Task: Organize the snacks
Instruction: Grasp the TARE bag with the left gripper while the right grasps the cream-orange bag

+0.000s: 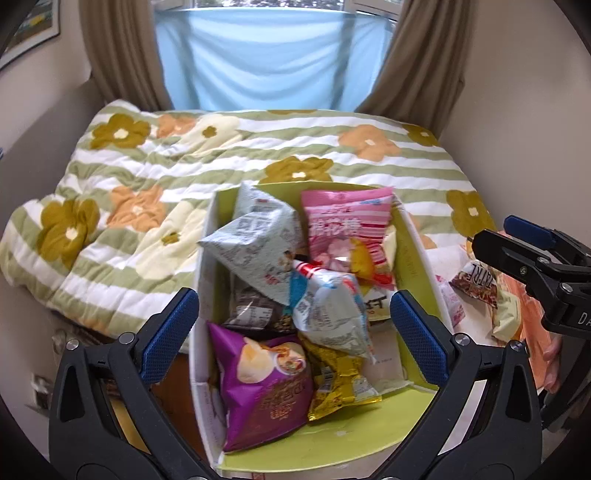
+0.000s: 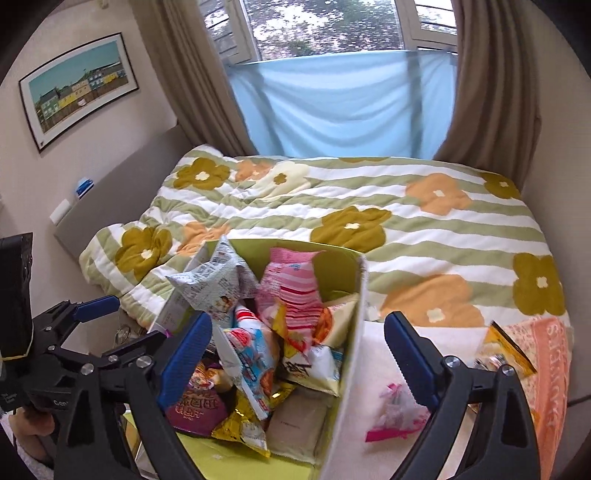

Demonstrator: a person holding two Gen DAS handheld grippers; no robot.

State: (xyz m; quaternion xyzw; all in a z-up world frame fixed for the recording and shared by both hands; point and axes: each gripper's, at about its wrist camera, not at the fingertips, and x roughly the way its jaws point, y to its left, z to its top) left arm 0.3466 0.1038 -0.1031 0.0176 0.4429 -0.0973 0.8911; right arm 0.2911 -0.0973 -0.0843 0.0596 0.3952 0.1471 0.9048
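Your left gripper [image 1: 293, 328] hangs over the snack box [image 1: 417, 254] with its blue pads spread wide and nothing between them; your right gripper [image 2: 297, 356] is likewise released, its pads clear of every packet. The box stands on the flowered quilt [image 1: 155, 155], its long axis running away from you toward the curtained window [image 2: 332, 33]; its near end is cut off by the frame. Inside, the purple chip bag [image 1: 266, 387] lies nearest, the pink striped bag [image 1: 347, 221] stands at the far end, and the layers beneath are too jumbled to read. Only the right wrist view shows the small pink-edged clear packet [image 2: 393, 415] lying outside the box on white cloth, and the wall picture [image 2: 77, 88]; its contents are blurred.
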